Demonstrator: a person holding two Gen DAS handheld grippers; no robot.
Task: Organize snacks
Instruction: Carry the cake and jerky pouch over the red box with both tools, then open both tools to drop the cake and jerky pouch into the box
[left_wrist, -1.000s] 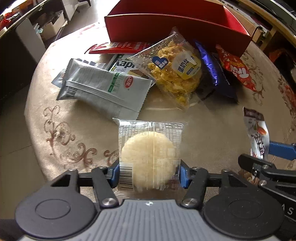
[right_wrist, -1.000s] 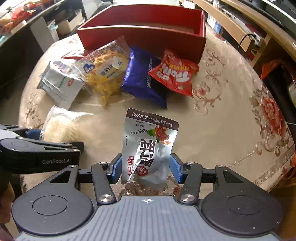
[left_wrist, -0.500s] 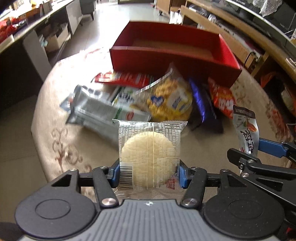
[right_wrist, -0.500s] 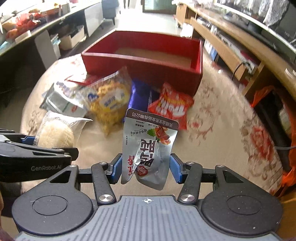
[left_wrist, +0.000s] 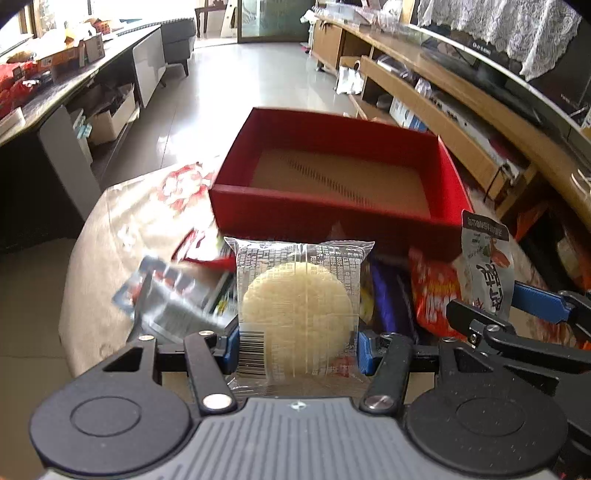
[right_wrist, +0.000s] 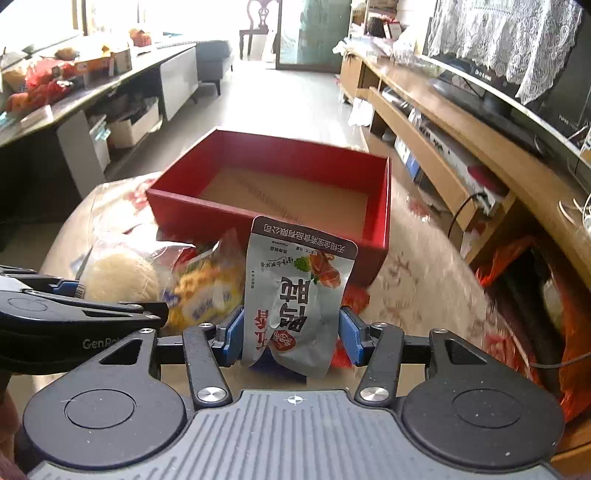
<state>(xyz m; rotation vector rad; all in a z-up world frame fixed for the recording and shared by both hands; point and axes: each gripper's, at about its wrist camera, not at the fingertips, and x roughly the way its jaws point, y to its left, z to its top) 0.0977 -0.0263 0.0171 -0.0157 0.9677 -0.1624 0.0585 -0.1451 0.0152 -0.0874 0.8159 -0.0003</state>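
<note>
Transport step, both hands loaded. Left gripper (left_wrist: 297, 341) pinches a clear-wrapped round rice cracker (left_wrist: 297, 314) between its blue pads; packet held upright, above the table. Right gripper (right_wrist: 291, 338) clamps a grey foil pouch (right_wrist: 297, 295), printed side toward camera. Red box (right_wrist: 384, 206) sits ahead on the patterned tablecloth (right_wrist: 424, 280), brown floor bare. Loose packets lie between grippers and box. Judgement: next, carry each packet over the near wall, lower, then release; watch the grippers crowding each other.
</note>
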